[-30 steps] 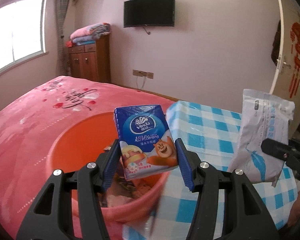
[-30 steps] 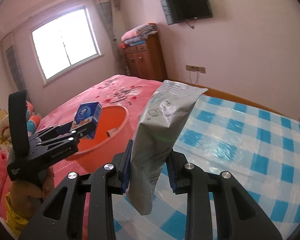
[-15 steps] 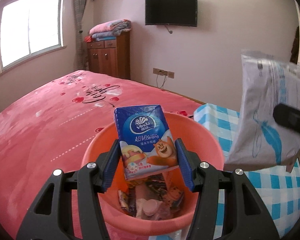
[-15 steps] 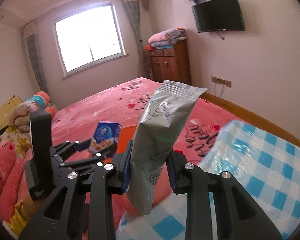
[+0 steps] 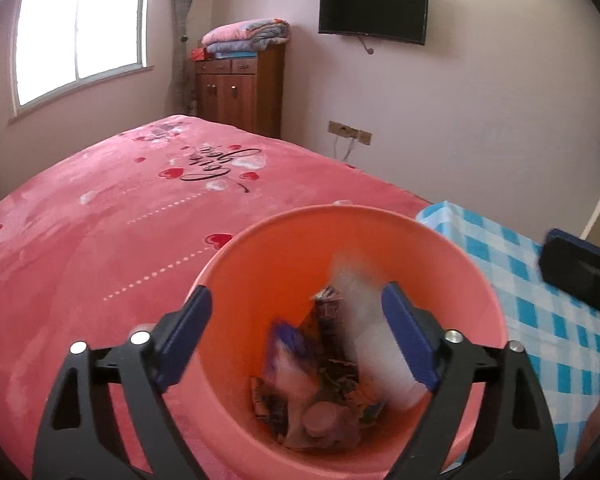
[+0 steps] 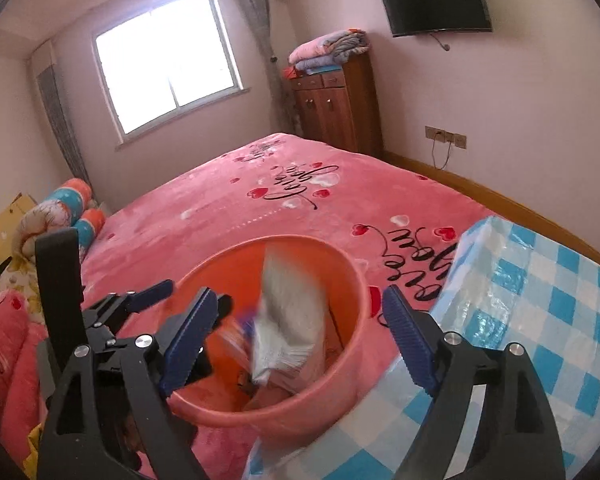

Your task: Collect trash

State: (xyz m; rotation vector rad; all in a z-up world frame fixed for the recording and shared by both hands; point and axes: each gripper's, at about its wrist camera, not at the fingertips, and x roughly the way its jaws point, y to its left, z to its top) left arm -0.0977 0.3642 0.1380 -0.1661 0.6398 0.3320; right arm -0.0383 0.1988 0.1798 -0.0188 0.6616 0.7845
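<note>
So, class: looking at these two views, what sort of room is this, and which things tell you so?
Most likely a home bedroom. A bed with a pink blanket fills the room, folded quilts sit on a wooden cabinet, and a television hangs on the wall.

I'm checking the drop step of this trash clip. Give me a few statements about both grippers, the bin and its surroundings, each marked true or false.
1. The left gripper is open, nothing between its jaws. True; they have just opened.
2. The right gripper clamps the grey pouch. False: its jaws have just opened, and the blurred pouch is in the orange bin.
3. The bin is empty. False: wrappers lie inside.
4. The bin sits on the pink bedspread beside a blue checked cloth. True.
</note>
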